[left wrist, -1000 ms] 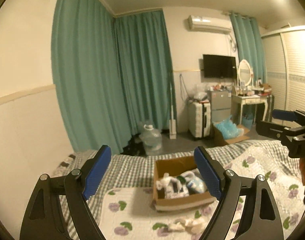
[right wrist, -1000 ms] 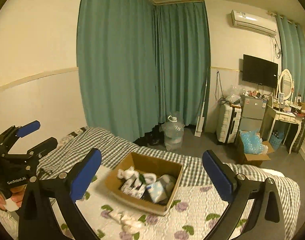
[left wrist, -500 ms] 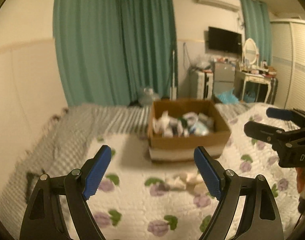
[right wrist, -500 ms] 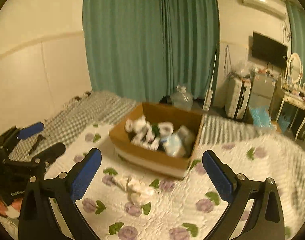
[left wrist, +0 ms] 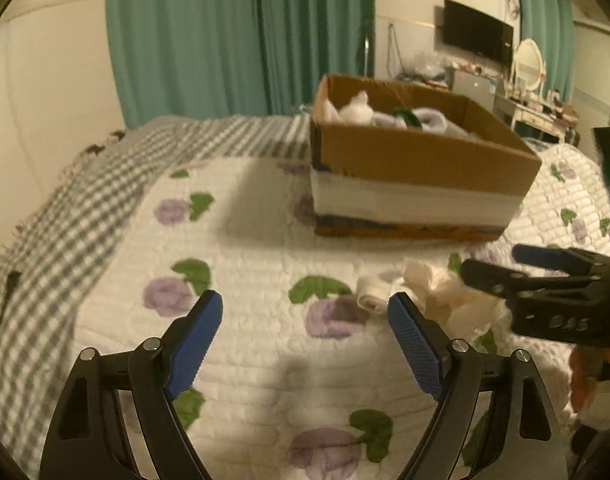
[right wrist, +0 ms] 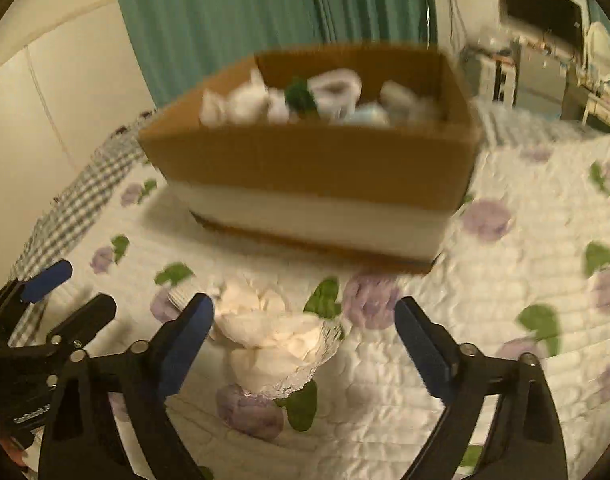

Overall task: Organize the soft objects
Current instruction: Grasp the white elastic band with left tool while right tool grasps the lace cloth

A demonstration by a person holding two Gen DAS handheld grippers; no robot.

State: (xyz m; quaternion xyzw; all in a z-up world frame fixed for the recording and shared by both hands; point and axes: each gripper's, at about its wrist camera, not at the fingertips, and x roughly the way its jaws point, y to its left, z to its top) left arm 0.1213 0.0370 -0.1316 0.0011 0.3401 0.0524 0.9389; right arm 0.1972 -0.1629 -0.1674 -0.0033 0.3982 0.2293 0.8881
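Two tongs, both spread and holding nothing. My right gripper (right wrist: pixel 303 344) hangs over the crumpled white cloth (right wrist: pixel 271 336) on the floral quilt (right wrist: pixel 505 320), jaws either side of it, placed, I judge, for a pick. My left gripper (left wrist: pixel 305 340) waits beside, over bare quilt. Just beyond the cloth, the open cardboard box (right wrist: pixel 313 160) already holds white and pale soft items plus one green piece.

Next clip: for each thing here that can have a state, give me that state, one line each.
left gripper: open, empty.
right gripper: open, empty, above the cloth pile.
cardboard box: open-topped, holding soft items.
cloth pile: loose on the quilt, outside the box.
curtains: drawn shut.
TV: off.
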